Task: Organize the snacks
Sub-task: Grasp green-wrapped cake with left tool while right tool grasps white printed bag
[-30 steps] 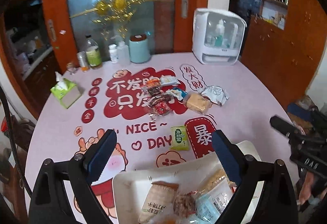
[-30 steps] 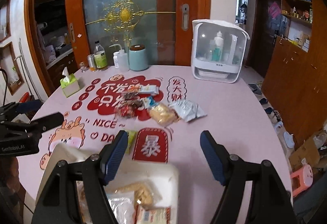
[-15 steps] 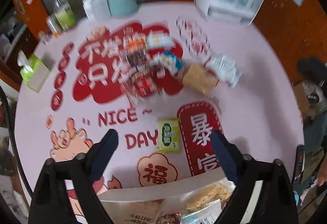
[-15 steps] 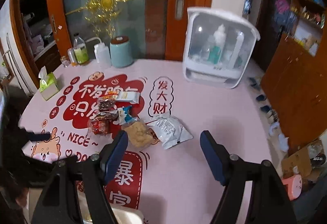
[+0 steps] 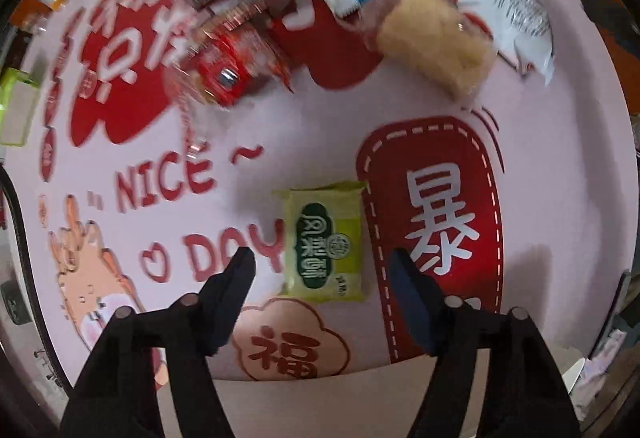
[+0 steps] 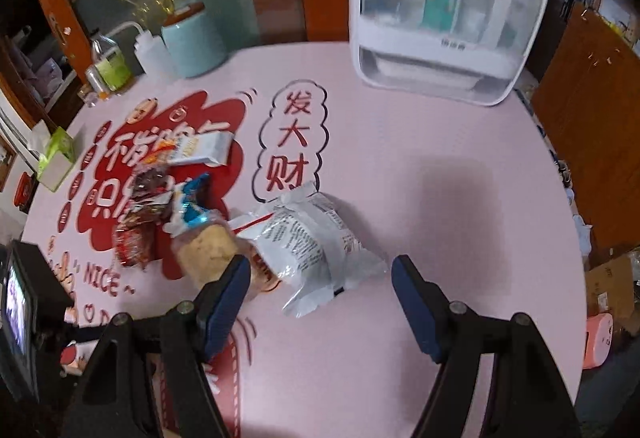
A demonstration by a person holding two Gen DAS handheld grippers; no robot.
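Observation:
A green snack packet (image 5: pixel 326 242) lies flat on the pink printed table mat (image 5: pixel 560 158). My left gripper (image 5: pixel 322 258) points straight down over it; its jaws are closing with the packet between them, and the pads stand clear of its sides. Beyond lie a yellow cake in clear wrap (image 5: pixel 436 38), a white packet (image 5: pixel 516 18) and a red packet (image 5: pixel 232 70). My right gripper (image 6: pixel 322 270) hangs open just above the white packet (image 6: pixel 312 238), with the cake (image 6: pixel 208 250) by its left finger. A white tray rim (image 5: pixel 320 406) shows at the bottom.
More snacks sit heaped mid-table: a blue-and-white packet (image 6: pixel 192 202), a dark one (image 6: pixel 150 182), a white one (image 6: pixel 200 148). At the back stand a white storage box (image 6: pixel 448 6), a teal canister (image 6: pixel 192 42) and bottles (image 6: pixel 108 66). A tissue box (image 6: pixel 56 158) sits left.
Both grippers dropped toward the table and tilted down. The left one came over the green packet and its jaws narrowed. The right one moved over the white packet; the tray slid almost out of view.

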